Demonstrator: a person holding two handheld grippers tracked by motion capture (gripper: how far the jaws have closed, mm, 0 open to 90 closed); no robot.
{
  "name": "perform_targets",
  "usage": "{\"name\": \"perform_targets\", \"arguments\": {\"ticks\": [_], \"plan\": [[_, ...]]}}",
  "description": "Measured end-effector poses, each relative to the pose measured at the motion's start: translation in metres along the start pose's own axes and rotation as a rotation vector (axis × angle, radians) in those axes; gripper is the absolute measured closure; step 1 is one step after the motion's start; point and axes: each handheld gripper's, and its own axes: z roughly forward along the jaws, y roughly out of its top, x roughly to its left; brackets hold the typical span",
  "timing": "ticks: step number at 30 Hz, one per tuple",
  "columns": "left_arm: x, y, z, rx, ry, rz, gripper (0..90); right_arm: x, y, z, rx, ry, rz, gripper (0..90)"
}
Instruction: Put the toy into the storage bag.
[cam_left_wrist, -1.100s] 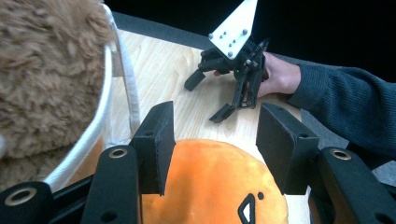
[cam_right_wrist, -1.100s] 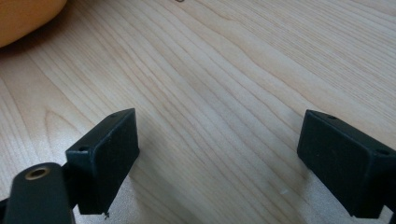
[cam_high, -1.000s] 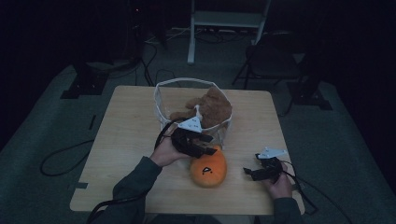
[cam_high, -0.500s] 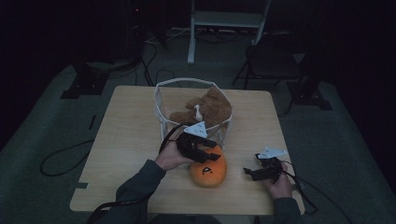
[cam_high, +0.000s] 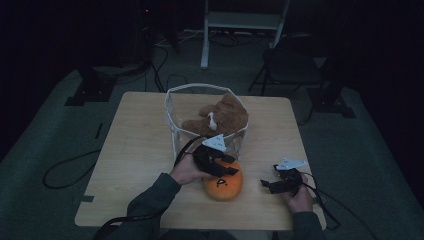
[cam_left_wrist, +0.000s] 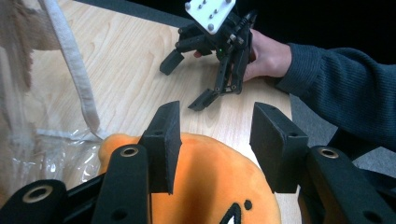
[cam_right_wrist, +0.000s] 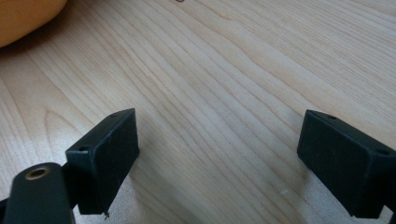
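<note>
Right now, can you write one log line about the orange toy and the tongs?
left tongs: closing over orange toy, grip unclear | right tongs: open, empty, over table | teddy: in basket

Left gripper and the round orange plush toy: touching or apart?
Touching: in the left gripper view, the left gripper has been closing, its left pad pressed into the round orange plush toy.

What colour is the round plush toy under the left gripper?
Orange, with black face markings. The plush toy shows best in the left gripper view.
</note>
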Motion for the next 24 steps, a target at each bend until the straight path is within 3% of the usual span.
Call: {"name": "perform_targets", "arguments": {"ticks": [7,11,16,20,24], "plan": [[-0.005,-0.010,0.006,0.020,-0.010,-0.005,52.1,0.000,0.000,0.000,0.001,0.000,0.000,11.8],[-0.007,-0.017,-0.001,-0.005,-0.010,-0.015,51.9,0.000,0.000,0.000,0.000,-0.001,-0.001,11.8],[-0.006,-0.030,-0.003,0.012,0.015,-0.023,50.2,0.000,0.000,0.000,0.000,-0.001,-0.001,11.8],[0.000,-0.044,0.001,0.045,0.036,-0.059,48.2,0.000,0.000,0.000,-0.001,0.000,0.000,11.9],[0.000,-0.048,-0.002,0.010,0.019,-0.077,46.7,0.000,0.000,0.000,0.000,-0.001,-0.001,11.8]]}}
